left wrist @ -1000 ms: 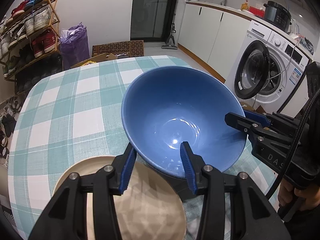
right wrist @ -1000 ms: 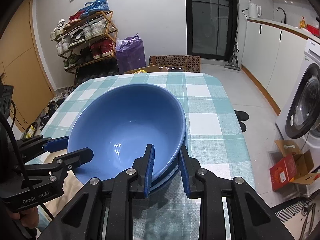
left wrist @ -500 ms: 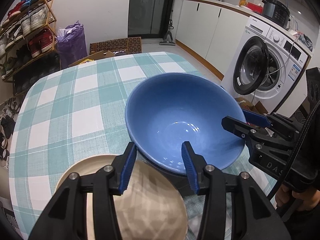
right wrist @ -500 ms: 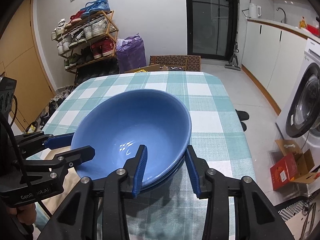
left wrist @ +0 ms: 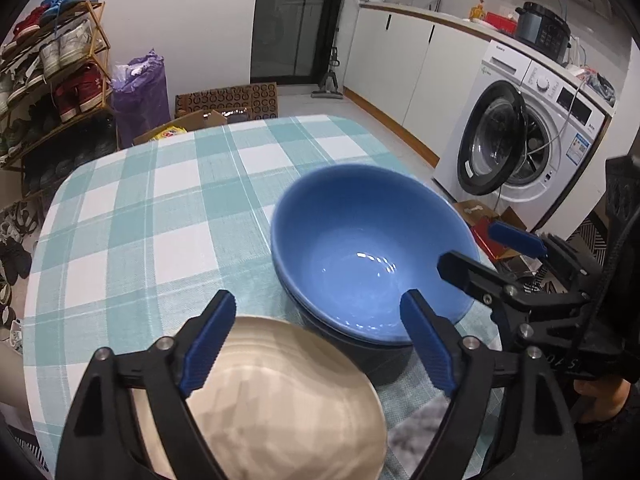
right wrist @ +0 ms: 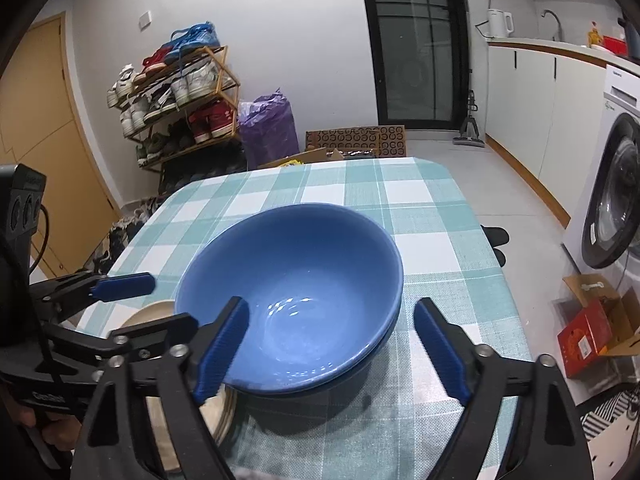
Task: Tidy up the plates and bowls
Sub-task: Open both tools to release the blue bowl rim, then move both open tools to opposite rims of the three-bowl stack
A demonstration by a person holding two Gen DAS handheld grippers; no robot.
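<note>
Blue bowl (right wrist: 296, 280) upright, nested in another, beside beige plate (left wrist: 288, 408)

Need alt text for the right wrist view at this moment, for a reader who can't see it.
A blue bowl sits nested in a second blue bowl on a teal checked tablecloth, with the right gripper open around its near rim, jaws just opened and pads clear of it. The left gripper, also open, reaches in from the left above a beige plate.
</note>
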